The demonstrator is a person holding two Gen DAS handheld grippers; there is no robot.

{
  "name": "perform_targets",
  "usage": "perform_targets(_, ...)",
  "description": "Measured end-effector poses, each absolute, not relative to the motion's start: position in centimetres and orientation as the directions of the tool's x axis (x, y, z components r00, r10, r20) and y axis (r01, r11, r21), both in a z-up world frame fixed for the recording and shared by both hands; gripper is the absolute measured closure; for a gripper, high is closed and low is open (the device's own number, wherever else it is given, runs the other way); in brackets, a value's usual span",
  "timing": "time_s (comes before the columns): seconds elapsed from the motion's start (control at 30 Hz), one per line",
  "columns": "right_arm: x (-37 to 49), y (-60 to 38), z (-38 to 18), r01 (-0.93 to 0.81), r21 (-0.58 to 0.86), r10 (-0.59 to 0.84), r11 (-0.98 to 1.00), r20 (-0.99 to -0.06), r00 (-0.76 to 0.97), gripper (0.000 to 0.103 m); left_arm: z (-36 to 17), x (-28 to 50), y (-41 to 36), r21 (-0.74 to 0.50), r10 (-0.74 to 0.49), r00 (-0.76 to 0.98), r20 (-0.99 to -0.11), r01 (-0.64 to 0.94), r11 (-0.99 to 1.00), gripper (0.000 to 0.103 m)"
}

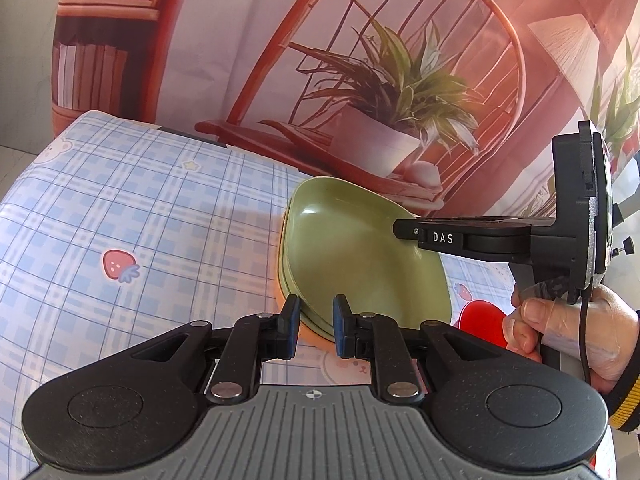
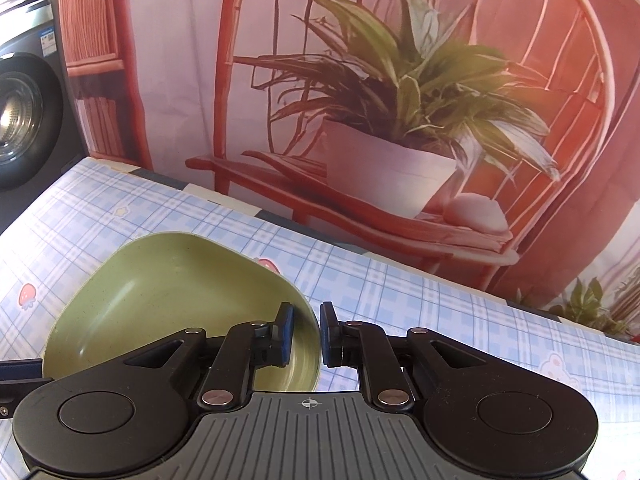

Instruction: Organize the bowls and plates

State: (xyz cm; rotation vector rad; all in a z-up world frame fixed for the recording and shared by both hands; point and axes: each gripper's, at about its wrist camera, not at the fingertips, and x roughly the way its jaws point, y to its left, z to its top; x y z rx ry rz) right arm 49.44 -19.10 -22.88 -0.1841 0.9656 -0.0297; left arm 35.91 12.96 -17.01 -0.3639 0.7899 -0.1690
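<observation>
A green squarish bowl (image 1: 352,256) sits nested on another green one, on an orange dish (image 1: 308,334), on the plaid tablecloth. My left gripper (image 1: 316,326) is open, its jaws astride the stack's near rim. My right gripper (image 2: 306,332) has its jaws on either side of the top green bowl's (image 2: 168,304) right rim, narrowly apart; contact is unclear. In the left wrist view the right gripper (image 1: 404,228) reaches over the bowl from the right.
A red item (image 1: 480,316) lies on the tablecloth (image 1: 140,220) right of the stack, by the gloved hand (image 1: 560,328). A printed backdrop of a chair and plant (image 2: 400,120) stands behind the table. A washing machine (image 2: 24,120) is at far left.
</observation>
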Motion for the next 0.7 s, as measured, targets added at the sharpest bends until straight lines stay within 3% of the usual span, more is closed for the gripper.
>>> perform_targets(0.3,49.4,-19.1,-22.9,-0.055,-0.186,-0.125,0.981,-0.823,0.555,0.09,-16.8,36.0,12.8,-0.376,-0.28,0.694,-0.664,0.015,0.927,0.084)
perform_targets(0.43,48.6,-19.6,-21.7,-0.033,-0.165,-0.116,0.986,-0.807,0.579,0.085,-15.9,35.7,12.6,-0.354,-0.266,0.707,-0.656,0.023,0.935,0.069)
perform_targets(0.7,45.2,-22.2,-17.4,-0.032,-0.091,-0.052,0.995,-0.781,0.623,0.085,-12.8,34.5,11.9,-0.334,-0.251,0.747,-0.616,0.042,0.942,0.068)
